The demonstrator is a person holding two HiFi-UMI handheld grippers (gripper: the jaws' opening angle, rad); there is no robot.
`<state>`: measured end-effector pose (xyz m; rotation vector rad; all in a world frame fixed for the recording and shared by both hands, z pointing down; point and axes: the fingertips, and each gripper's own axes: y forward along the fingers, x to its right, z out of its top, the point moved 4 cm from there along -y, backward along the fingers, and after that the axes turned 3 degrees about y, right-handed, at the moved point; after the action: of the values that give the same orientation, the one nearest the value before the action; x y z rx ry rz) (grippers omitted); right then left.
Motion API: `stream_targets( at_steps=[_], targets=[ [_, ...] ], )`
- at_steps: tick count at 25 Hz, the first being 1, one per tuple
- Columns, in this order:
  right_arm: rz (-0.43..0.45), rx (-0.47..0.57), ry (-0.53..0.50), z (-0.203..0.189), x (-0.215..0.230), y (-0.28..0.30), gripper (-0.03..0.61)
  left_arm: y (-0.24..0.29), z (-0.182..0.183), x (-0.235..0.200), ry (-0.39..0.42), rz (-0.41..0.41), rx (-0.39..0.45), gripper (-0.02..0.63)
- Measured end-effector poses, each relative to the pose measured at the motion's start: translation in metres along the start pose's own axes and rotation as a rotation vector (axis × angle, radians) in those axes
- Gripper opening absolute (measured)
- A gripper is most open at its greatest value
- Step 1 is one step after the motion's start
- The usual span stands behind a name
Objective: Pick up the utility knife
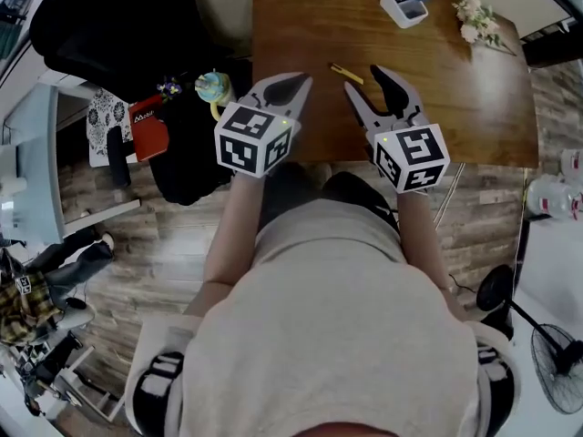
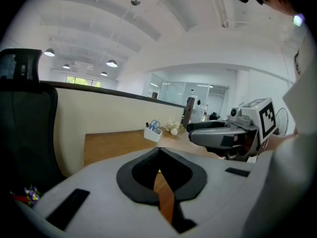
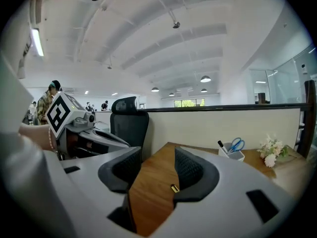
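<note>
The utility knife (image 1: 347,74) is a small yellow tool lying on the wooden table (image 1: 474,116), near its front middle. My right gripper (image 1: 364,85) hovers just beside and over it, jaws open and empty. In the right gripper view only the knife's yellow end (image 3: 174,188) peeks out by the right jaw of the right gripper (image 3: 157,165). My left gripper (image 1: 290,85) hangs over the table's front left part, left of the knife. Its tips meet, so the left gripper (image 2: 158,152) is shut on nothing.
A white pen holder (image 1: 405,3) with scissors and a bunch of pale flowers (image 1: 478,21) stand at the table's far side. A black office chair (image 1: 118,25) is left of the table. A cream partition wall (image 3: 223,128) runs behind the table.
</note>
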<state>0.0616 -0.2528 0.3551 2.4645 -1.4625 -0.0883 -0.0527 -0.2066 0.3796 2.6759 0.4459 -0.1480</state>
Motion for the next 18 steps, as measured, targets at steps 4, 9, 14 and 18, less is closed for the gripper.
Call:
stream_targets(
  at_steps=[4,9,14,18],
  targets=[
    [0.024,-0.018,0.021,-0.009,0.003,0.006,0.204,0.003,-0.008,-0.004,-0.024,0.027,-0.017,0.017],
    [0.040,-0.042,0.033,-0.017,-0.003,0.014,0.204,0.004,-0.019,-0.008,-0.042,0.025,-0.045,0.017],
    [0.026,-0.071,0.050,-0.025,-0.004,0.023,0.204,0.010,-0.021,-0.019,-0.046,0.004,-0.067,0.015],
    [0.001,-0.081,0.053,-0.024,0.002,0.032,0.204,0.016,-0.016,-0.025,-0.032,-0.021,-0.075,0.015]
  ],
)
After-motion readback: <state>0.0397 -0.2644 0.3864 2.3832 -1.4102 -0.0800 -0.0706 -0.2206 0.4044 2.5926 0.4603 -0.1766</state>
